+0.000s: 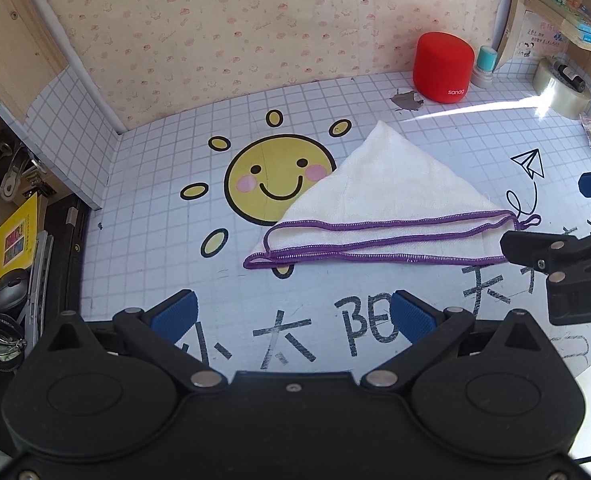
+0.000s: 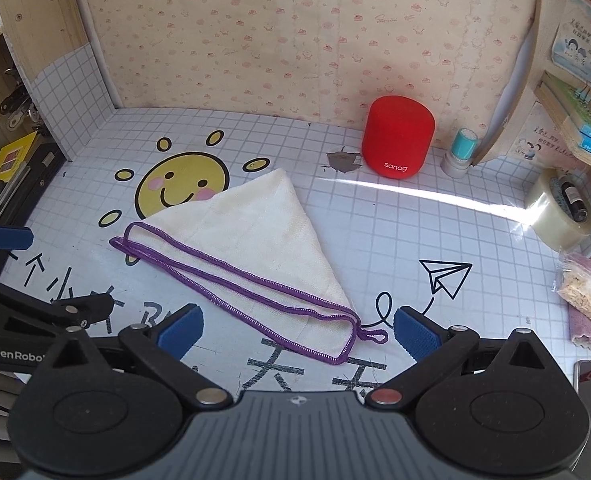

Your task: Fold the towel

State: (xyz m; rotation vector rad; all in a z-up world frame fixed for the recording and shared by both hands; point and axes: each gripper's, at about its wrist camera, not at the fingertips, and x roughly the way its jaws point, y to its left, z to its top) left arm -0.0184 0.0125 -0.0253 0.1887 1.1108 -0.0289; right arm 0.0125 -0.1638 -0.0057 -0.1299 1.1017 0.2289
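A cream towel (image 1: 379, 200) with purple trim lies folded into a triangle on the grid-patterned desk mat, partly over a sun drawing. It also shows in the right wrist view (image 2: 255, 240), its purple loop near my right gripper. My left gripper (image 1: 293, 316) is open and empty, just in front of the towel's long edge. My right gripper (image 2: 297, 330) is open and empty, with the towel's near corner between its fingers. The right gripper also shows at the right edge of the left wrist view (image 1: 547, 220).
A red speaker (image 1: 443, 67) stands at the back by the wall, with a teal-capped stamp (image 1: 484, 66) beside it. A tape roll (image 2: 559, 216) and a purple cloth with a bag (image 2: 587, 300) sit at the right. Shelves rise on both sides.
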